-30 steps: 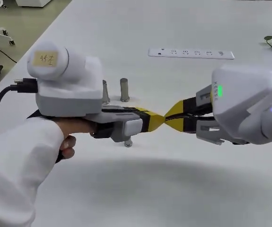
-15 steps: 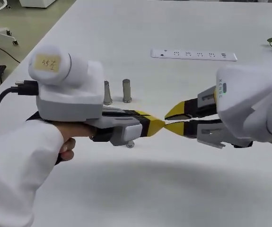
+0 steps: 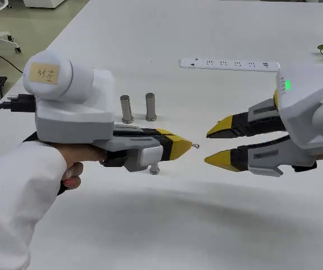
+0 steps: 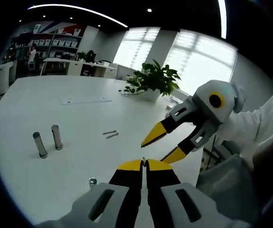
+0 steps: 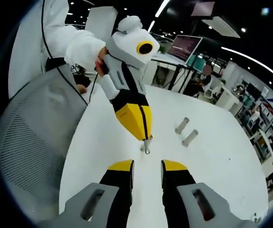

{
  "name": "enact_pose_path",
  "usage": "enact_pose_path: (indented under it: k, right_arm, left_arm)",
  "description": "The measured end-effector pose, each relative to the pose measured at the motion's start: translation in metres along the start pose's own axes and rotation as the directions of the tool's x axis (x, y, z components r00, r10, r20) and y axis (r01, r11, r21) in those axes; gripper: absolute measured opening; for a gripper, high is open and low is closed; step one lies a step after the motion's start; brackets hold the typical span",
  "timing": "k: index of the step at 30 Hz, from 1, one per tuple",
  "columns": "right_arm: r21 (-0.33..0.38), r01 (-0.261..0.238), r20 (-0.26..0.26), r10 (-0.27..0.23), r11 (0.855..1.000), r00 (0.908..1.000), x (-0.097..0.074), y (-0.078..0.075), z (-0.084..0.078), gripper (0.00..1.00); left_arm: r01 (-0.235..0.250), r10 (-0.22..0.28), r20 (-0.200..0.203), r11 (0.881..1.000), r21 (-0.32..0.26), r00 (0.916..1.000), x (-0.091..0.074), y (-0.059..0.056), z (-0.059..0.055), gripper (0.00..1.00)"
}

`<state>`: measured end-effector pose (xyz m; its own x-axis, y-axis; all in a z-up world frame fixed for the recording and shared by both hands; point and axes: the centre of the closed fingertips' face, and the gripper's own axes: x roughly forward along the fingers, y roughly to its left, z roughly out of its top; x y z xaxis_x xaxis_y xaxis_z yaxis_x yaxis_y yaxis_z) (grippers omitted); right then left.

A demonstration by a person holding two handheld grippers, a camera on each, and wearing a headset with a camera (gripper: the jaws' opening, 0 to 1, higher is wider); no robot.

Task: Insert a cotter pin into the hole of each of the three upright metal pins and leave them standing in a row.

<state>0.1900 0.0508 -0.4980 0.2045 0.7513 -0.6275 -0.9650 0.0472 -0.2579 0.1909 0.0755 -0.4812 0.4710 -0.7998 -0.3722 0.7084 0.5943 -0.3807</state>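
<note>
Between the closed yellow tips of the left gripper (image 3: pixel 185 147), a small cotter pin (image 3: pixel 194 146) is pinched, its looped end poking out just past the jaws. Directly opposite, the right gripper (image 3: pixel 207 148) faces it tip to tip, near but not touching. Its jaws stand apart, with nothing between them, and the cotter pin points at that gap. In the right gripper view, the pin (image 5: pixel 147 146) hangs just ahead of that gripper's own spread jaws. Beyond the left gripper, on its far side, two upright metal pins (image 3: pixel 126 108) (image 3: pixel 150 106) stand side by side on the white table (image 3: pixel 167 225), just apart from each other. A third metal piece (image 3: pixel 154 169) shows under the left gripper's body, mostly hidden, so it is unclear whether it stands upright. In the left gripper view, two loose cotter pins (image 4: pixel 110 134) lie on the table ahead of the tips. A white power strip (image 3: pixel 228 64) lies well beyond both grippers.
</note>
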Motion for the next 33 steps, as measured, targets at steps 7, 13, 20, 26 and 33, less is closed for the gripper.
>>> enact_pose_path:
  k: [7,13,20,26,33]
  right_arm:
    - [0.133,-0.163,0.092,0.152,0.977,0.9841,0.0,0.011,0.004,0.2]
    - [0.227,-0.346,0.193,0.306,0.911,0.9322,-0.006,0.024,0.013,0.17]
    - [0.296,-0.482,0.312,0.394,0.824,0.8645,-0.013,0.038,0.031,0.13]
    - [0.306,-0.514,0.32,0.422,0.801,0.8482,-0.014,0.047,0.034,0.11]
    - [0.321,-0.508,0.321,0.413,0.8,0.8525,-0.011,0.054,0.038,0.01]
  left_arm:
    - [0.042,-0.042,0.013,0.999,0.028,0.999,-0.003,-0.008,0.003,0.0]
    - [0.089,-0.09,0.011,0.992,0.091,0.9958,-0.007,-0.018,0.003,0.0]
    - [0.129,-0.131,0.012,0.985,0.115,0.9912,-0.011,-0.028,0.003,0.0]
    - [0.167,-0.169,0.004,0.976,0.141,0.9857,-0.014,-0.036,0.001,0.0]
    - [0.205,-0.207,-0.007,0.964,0.171,0.9784,-0.013,-0.045,0.0,0.0]
